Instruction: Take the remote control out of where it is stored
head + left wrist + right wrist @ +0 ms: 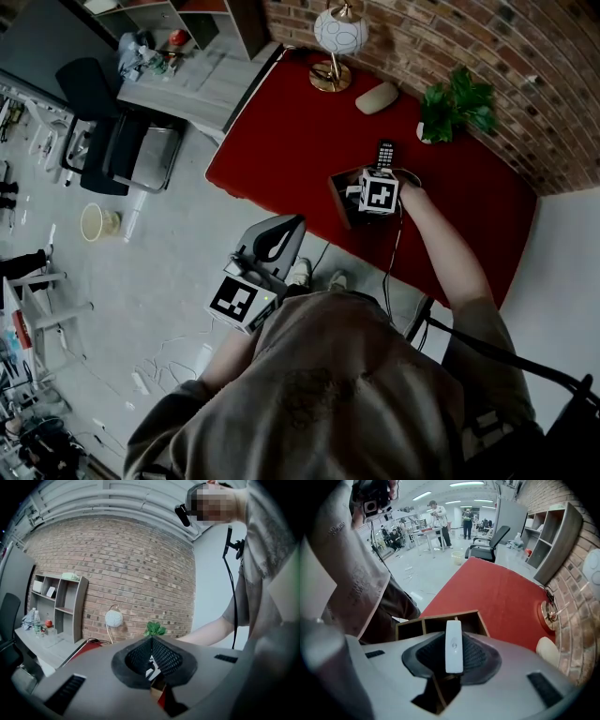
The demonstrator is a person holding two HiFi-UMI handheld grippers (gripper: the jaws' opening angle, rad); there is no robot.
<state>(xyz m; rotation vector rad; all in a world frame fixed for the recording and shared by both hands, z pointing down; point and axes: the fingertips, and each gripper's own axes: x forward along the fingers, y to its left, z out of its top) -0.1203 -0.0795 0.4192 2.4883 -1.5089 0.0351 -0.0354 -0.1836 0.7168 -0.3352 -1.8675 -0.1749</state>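
A wooden organiser box [339, 201] with several compartments stands near the front edge of the red table [291, 131]. My right gripper [364, 199] points steeply down into it. In the right gripper view a slim white remote [453, 645] stands upright between the jaws of my right gripper [453, 663], whose pads press its sides above the box [436, 620]. A black remote [384, 153] lies on the table just behind the box. My left gripper [279, 232] hangs off the table's front edge with nothing in it, and the left gripper view shows the left gripper [152, 641] with its tips together.
A globe lamp [338, 36], a beige oval object [377, 97] and a potted plant [456, 103] stand along the brick wall at the table's back. An office chair [131, 145], a grey desk [202, 80] and a bin [94, 222] are on the floor to the left.
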